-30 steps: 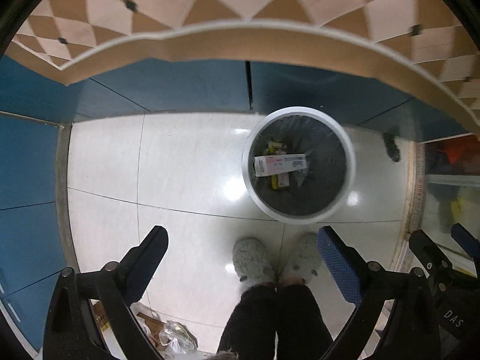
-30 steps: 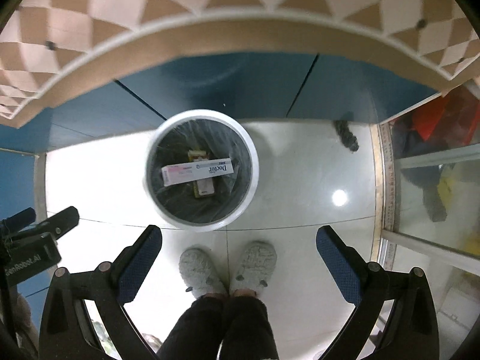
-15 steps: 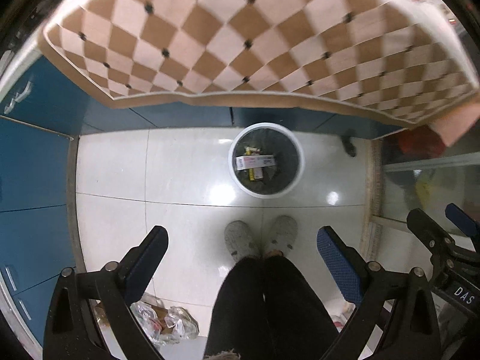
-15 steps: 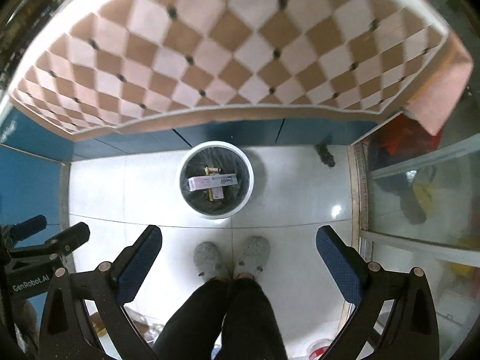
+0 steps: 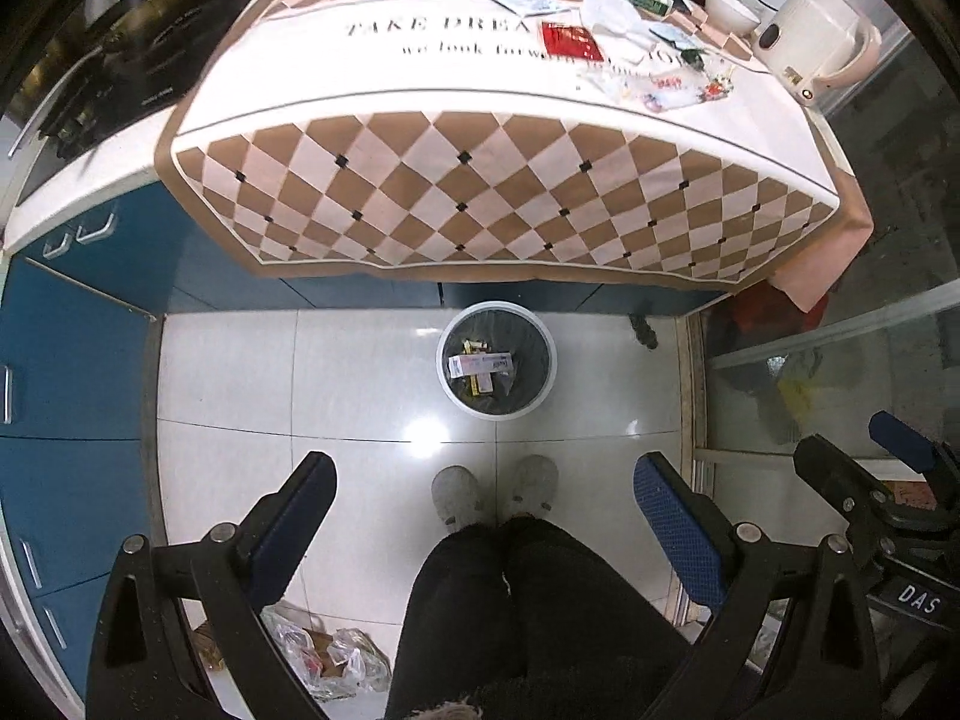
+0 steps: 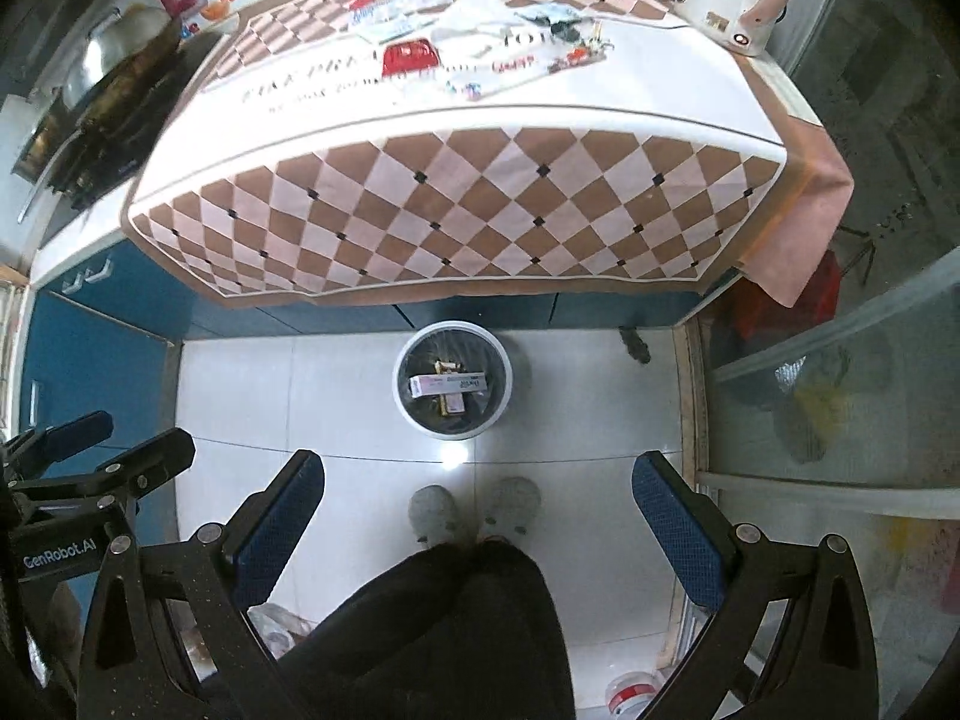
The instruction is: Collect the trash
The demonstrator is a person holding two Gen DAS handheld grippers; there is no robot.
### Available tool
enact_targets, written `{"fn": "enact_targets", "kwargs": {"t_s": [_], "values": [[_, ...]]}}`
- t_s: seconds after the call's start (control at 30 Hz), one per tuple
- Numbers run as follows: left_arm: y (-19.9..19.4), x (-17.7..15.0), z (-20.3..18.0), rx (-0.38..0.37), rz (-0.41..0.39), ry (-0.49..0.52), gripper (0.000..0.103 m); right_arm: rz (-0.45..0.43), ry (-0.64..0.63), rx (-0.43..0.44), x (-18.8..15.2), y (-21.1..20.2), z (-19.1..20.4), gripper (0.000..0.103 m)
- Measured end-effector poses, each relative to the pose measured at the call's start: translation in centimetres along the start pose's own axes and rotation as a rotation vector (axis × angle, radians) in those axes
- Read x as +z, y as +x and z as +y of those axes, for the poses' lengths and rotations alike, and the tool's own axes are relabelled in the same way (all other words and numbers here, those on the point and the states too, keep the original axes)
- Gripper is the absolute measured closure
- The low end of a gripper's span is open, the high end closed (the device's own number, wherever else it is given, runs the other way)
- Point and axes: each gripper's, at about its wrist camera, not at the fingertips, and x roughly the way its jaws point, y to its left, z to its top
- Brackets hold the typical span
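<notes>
Left tool (image 5: 483,501): jaws wide, holding nothing, raised above the floor.
Trash bin (image 5: 549,381): on the floor below the counter (image 5: 420,78) edge; held a toothpaste box (image 5: 482,364) and wrappers.
Remaining trash: red packet (image 5: 570,41) and wrappers on the counter, uncollected.
Right tool (image 6: 477,498): jaws wide, holding nothing.
Progress: judged partial.

White kettle (image 5: 810,48) and white bowl (image 5: 729,11) sit at the checkered tablecloth's (image 5: 480,192) far right; blue cabinets (image 5: 66,372) left, grey slippers (image 5: 456,495) on white floor tiles (image 5: 228,372).
</notes>
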Motion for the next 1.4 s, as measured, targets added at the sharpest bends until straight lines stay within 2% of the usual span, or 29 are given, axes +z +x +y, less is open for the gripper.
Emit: {"fn": "enact_targets", "kwargs": {"t_s": [0.2,0.33,0.47,0.6,0.7,0.87,1.0,1.03,1.1,1.13,1.17,1.2,1.23,1.27,1.3,1.37,1.4], "values": [[-2.4,1.5,-0.1,0.016,-0.059,-0.010,0.002,-0.019,0.005,0.052,0.6,-1.3,0.4,0.000],[-3.3,4.1,-0.4,0.046,-0.118,-0.012,0.000,-0.043,0.033,0.113,2.7,-1.7,-0.4,0.000],[-3.6,8.3,-1.2,0.089,-0.188,-0.023,0.000,-0.070,0.054,0.164,6.8,-1.4,-2.0,0.000],[-3.3,14.5,-2.6,0.167,-0.239,-0.070,0.000,-0.097,0.065,0.195,12.6,-0.4,-4.4,0.000],[-2.1,19.9,-3.6,0.171,-0.247,-0.118,0.000,-0.095,0.081,0.208,17.9,1.1,-6.5,0.000],[3.4,28.7,-5.7,0.155,-0.163,-0.179,0.000,-0.063,0.117,0.164,27.3,6.2,-10.7,0.000],[9.9,33.3,-6.8,0.053,-0.019,-0.230,0.001,0.010,0.188,0.156,32.4,11.6,-13.7,0.000],[11.6,34.1,-6.9,0.027,0.012,-0.245,0.005,0.025,0.210,0.161,32.8,12.8,-14.0,0.000],[14.0,34.9,-7.1,0.009,0.049,-0.268,0.019,0.059,0.252,0.166,33.6,15.3,-14.4,0.000],[14.8,35.2,-7.1,0.004,0.058,-0.279,0.034,0.078,0.272,0.169,33.7,16.7,-14.3,0.000],[15.6,35.4,-7.0,-0.004,0.061,-0.291,0.046,0.089,0.288,0.174,33.9,17.7,-14.2,0.000],[15.7,35.6,-7.1,0.018,0.036,-0.291,0.046,0.094,0.305,0.181,34.0,18.6,-14.0,0.000],[15.6,35.9,-7.3,0.029,0.008,-0.274,0.057,0.091,0.322,0.182,34.2,19.5,-13.7,0.000],[15.6,36.1,-7.6,0.050,-0.004,-0.252,0.064,0.084,0.325,0.170,34.3,19.9,-13.4,0.001],[15.5,36.2,-7.9,0.060,-0.017,-0.233,0.069,0.042,0.318,0.142,34.4,19.8,-12.8,0.007],[15.3,36.2,-8.6,0.065,-0.039,-0.182,0.088,-0.011,0.265,0.090,35.0,20.0,-11.1,0.011],[15.2,36.1,-8.9,0.077,-0.047,-0.160,0.094,-0.025,0.246,0.057,35.2,20.0,-10.5,0.016]]}}
